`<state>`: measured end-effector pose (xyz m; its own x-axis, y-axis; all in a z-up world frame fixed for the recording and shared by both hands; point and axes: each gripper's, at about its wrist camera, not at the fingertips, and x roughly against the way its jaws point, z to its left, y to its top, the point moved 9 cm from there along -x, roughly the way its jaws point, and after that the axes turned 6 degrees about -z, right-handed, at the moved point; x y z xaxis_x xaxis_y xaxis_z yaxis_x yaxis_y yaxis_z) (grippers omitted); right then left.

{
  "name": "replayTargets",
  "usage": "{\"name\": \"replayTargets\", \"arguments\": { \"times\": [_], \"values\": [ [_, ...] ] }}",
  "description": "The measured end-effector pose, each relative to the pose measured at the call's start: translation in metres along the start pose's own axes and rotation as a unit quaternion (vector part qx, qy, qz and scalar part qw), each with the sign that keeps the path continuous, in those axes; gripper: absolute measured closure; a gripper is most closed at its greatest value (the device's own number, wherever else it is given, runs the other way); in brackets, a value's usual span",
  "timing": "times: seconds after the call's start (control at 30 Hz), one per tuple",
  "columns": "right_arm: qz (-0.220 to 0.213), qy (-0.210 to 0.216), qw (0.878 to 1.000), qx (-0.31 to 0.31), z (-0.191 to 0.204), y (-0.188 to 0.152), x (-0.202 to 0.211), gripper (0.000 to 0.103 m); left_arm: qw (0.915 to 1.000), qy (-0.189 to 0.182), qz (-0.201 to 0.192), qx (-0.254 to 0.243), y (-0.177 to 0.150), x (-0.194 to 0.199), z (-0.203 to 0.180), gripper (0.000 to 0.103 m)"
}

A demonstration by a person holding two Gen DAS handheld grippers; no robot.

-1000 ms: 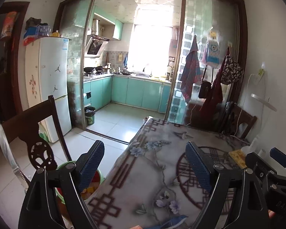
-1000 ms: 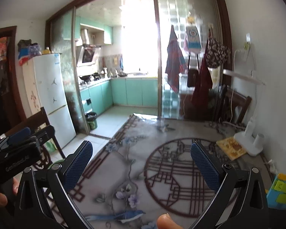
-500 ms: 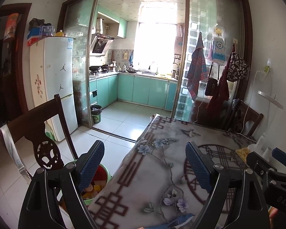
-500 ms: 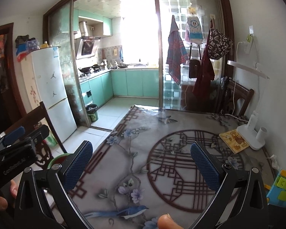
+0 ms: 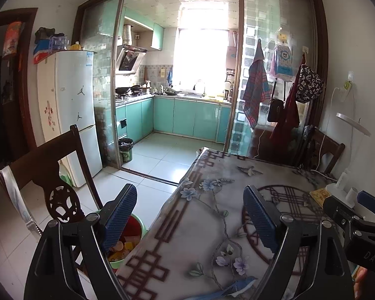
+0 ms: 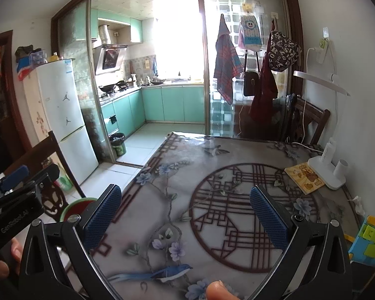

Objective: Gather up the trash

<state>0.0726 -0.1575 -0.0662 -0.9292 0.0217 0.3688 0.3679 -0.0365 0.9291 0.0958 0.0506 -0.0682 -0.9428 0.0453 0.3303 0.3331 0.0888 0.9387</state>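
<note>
My left gripper (image 5: 190,215) is open and empty above the left edge of the patterned table (image 5: 212,225). A green bin (image 5: 131,242) holding colourful trash stands on the floor just left of the table, behind my left finger; its rim also shows in the right wrist view (image 6: 75,206). My right gripper (image 6: 185,215) is open and empty above the table's middle. A small white crumpled scrap (image 6: 357,201) lies near the table's right edge. The right gripper's body shows at the right in the left wrist view (image 5: 355,222).
A dark wooden chair (image 5: 50,175) stands left of the table beside the bin. A white desk lamp (image 6: 325,170), a yellow booklet (image 6: 305,177) and a blue-green toy (image 6: 370,240) sit along the table's right side. A second chair (image 6: 307,120) stands at the far end.
Both cameras have tilted down and drawn back a little, so more of the table and the green bin show. Both grippers stay open.
</note>
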Motion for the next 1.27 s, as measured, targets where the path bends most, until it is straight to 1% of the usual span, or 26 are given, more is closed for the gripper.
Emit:
{"name": "replayTargets", "arguments": {
  "times": [0.2,1.03,1.1,1.2,1.27],
  "values": [
    [0.002,-0.001,1.000,0.002,-0.001,-0.001,0.000,0.000,0.9999,0.002,0.006,0.008,-0.003,0.000,0.004,0.016],
    [0.009,-0.002,1.000,0.000,-0.004,-0.008,-0.001,0.000,0.9999,-0.001,0.012,0.000,-0.008,-0.002,0.002,0.016],
    [0.011,-0.004,1.000,-0.001,-0.005,-0.009,-0.002,0.000,0.9999,-0.003,0.016,-0.001,-0.011,-0.004,0.001,0.016],
    [0.017,-0.006,1.000,-0.001,-0.008,-0.013,-0.005,0.000,0.9996,-0.016,0.021,-0.003,-0.015,-0.009,-0.002,0.016],
    [0.021,-0.010,1.000,-0.001,-0.013,-0.017,-0.008,0.000,0.9993,-0.020,0.030,-0.012,-0.022,-0.016,-0.005,0.016]
  ]
}}
